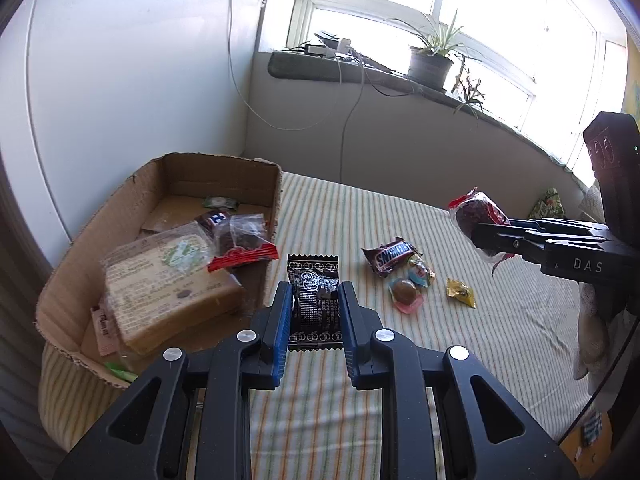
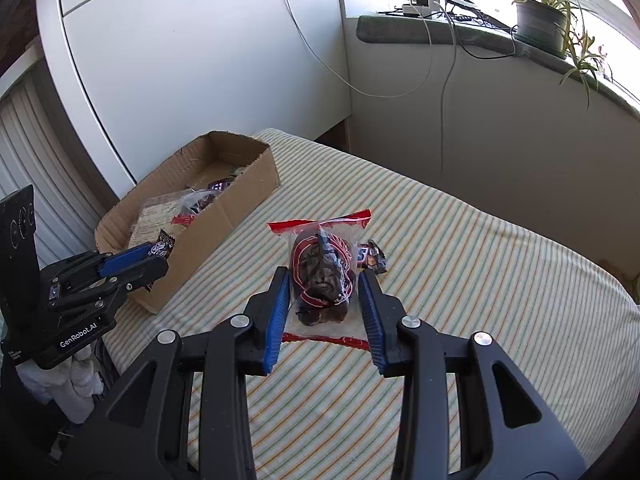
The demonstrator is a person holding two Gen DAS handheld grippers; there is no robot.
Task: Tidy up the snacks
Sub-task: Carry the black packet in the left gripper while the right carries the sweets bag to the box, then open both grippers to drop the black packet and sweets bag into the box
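Left gripper (image 1: pixel 315 312): its blue-padded jaws are standing narrow and pressing on both sides of a black patterned snack packet (image 1: pixel 314 300) — the packet is being held clear of the striped bedcover (image 1: pixel 500 340), just beside the near right corner of the cardboard box (image 1: pixel 224 168).
Right gripper (image 2: pixel 325 300): its jaws are clamping a clear red-edged bag of dark snacks (image 2: pixel 322 276), which is sitting upright between the pads, above the bedcover.
Cardboard box: it is lying open on the left part of the bed, holding a large flat tan package (image 1: pixel 168 296), a second clear red-edged bag (image 1: pixel 244 240), a small dark bar (image 1: pixel 212 218) and a small green packet (image 1: pixel 218 201) at the far end.
Loose snacks: a Snickers bar (image 1: pixel 390 256), two small round candies in clear wrappers (image 1: pixel 408 292) and a yellow candy (image 1: pixel 462 292) are lying close together on the bedcover — between the two grippers in the left wrist view.
Window sill: a potted plant (image 1: pixel 432 64) and a tangle of cables (image 1: pixel 340 50) are sitting on it behind the bed.
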